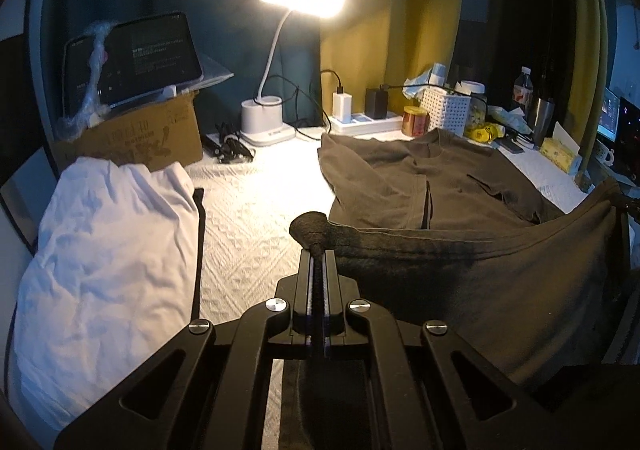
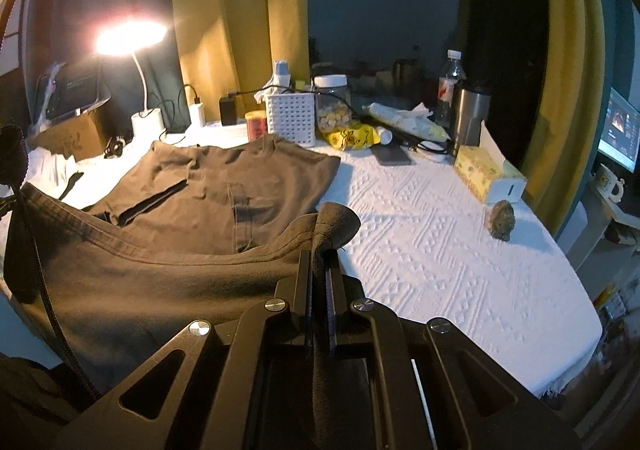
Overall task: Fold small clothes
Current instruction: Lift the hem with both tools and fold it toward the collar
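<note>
A dark olive-brown T-shirt (image 1: 460, 186) lies on the white textured table cover (image 1: 248, 210), collar toward the back. Its near hem is raised off the table and stretched between both grippers. My left gripper (image 1: 318, 250) is shut on the hem's left corner, a tuft of cloth poking out past the tips. In the right wrist view the same T-shirt (image 2: 224, 186) shows both sleeves folded inward, and my right gripper (image 2: 322, 250) is shut on the hem's right corner. The left-held corner appears at that view's far left edge.
White clothing (image 1: 108, 258) is piled at the left. Behind stand a cardboard box (image 1: 140, 138) with a tablet, a lit desk lamp (image 1: 266, 122), a power strip, a white basket (image 2: 290, 116), a jar, bottles, a steel cup (image 2: 468, 116) and a tissue box (image 2: 486, 174). A stone (image 2: 499, 220) lies right.
</note>
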### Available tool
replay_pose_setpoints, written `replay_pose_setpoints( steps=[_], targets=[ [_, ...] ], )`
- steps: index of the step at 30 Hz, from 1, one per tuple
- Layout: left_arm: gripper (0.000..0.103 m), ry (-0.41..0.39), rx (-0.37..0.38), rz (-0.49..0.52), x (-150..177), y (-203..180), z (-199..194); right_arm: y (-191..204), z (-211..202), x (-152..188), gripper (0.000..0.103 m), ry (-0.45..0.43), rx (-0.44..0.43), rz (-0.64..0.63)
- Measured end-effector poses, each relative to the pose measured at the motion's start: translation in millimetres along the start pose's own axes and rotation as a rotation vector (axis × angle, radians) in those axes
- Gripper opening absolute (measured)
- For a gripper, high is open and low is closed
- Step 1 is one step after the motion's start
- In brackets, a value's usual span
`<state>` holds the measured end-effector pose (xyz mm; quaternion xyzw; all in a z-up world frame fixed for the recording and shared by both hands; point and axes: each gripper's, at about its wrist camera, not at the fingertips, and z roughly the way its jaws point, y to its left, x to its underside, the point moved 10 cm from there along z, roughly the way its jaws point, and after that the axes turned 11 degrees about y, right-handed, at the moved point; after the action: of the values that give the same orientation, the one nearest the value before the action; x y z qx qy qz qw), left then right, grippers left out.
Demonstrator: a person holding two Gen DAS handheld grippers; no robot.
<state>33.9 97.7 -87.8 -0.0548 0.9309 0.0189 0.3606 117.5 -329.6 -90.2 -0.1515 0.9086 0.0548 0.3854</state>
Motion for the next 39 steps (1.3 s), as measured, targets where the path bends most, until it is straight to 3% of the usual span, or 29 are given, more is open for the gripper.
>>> replay_pose_setpoints(
  steps=[19, 39],
  targets=[
    [0.002, -0.056, -0.031, 0.011, -52.0, 7.5, 1.8, -8.4, 5.6, -44.1, 0.006, -0.031, 0.003, 0.013],
    [0.001, -0.083, -0.017, -0.004, -106.0, 12.8, 26.1, -14.7, 41.2, -103.0, 0.006, -0.036, 0.001, 0.001]
  ],
)
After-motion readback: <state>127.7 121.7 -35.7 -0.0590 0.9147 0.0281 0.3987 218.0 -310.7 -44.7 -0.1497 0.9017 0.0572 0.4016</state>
